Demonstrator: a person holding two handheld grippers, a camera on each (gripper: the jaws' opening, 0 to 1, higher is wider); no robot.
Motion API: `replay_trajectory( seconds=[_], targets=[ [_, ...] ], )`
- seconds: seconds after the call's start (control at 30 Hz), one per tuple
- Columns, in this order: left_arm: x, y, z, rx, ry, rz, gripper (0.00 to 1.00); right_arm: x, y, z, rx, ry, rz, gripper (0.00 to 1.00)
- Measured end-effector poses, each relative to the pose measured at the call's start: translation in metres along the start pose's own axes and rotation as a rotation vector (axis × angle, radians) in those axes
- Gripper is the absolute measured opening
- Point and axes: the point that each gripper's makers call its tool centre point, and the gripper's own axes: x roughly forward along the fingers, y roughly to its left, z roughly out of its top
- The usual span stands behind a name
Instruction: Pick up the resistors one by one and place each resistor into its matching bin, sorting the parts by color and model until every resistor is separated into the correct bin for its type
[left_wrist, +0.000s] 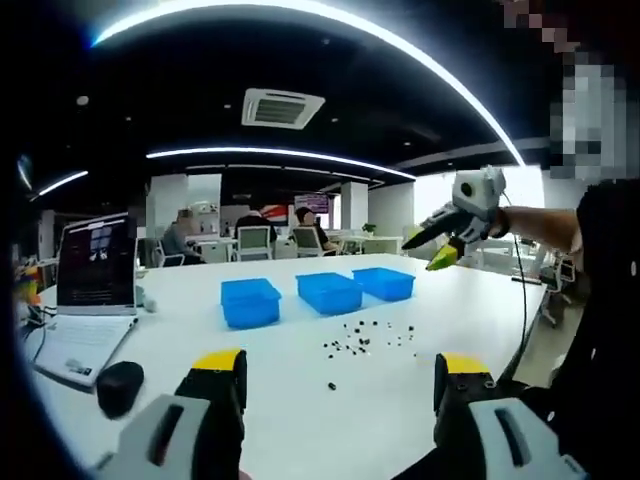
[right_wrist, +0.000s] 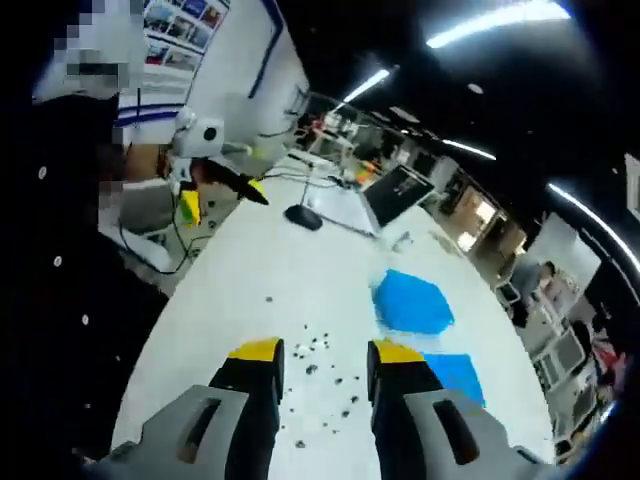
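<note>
Small dark resistors (left_wrist: 365, 340) lie scattered on the white table (left_wrist: 300, 400), in front of three blue bins (left_wrist: 250, 300) (left_wrist: 330, 290) (left_wrist: 384, 283) standing in a row. One stray resistor (left_wrist: 332, 385) lies nearer to me. My left gripper (left_wrist: 340, 372) hovers open above the table's near edge, nothing between its yellow-tipped jaws. My right gripper (left_wrist: 440, 248) hangs in the air at the right, above the table's edge. In the right gripper view that gripper (right_wrist: 325, 355) is open over the resistors (right_wrist: 320, 350), with two bins (right_wrist: 412, 300) (right_wrist: 455, 372) beside them and the left gripper (right_wrist: 215, 190) held up beyond.
An open laptop (left_wrist: 95, 270) and a black mouse (left_wrist: 120, 385) sit at the table's left end; both appear again as laptop (right_wrist: 395, 190) and mouse (right_wrist: 303, 216). A person's dark sleeve (left_wrist: 600, 300) stands at the right. People sit at desks far behind.
</note>
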Motion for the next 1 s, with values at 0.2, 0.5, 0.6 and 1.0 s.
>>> replay_trajectory(
  seconds=[0.2, 0.5, 0.6, 1.0],
  targets=[
    [0.001, 0.001, -0.004, -0.002, 0.016, 0.001, 0.77, 0.046, 0.015, 0.009, -0.252, 0.078, 0.208, 0.35],
    [-0.001, 0.001, -0.011, -0.002, 0.056, 0.024, 0.77, 0.114, 0.057, 0.005, -0.621, 0.176, 0.584, 0.37],
    [-0.001, 0.000, -0.015, -0.003, 0.075, 0.024, 0.77, 0.133, 0.062, 0.003, -0.719, 0.199, 0.639, 0.36],
    [-0.004, 0.003, -0.038, -0.028, 0.158, 0.024, 0.77, 0.173, 0.082, -0.012, -0.930, 0.272, 0.831, 0.26]
  ],
)
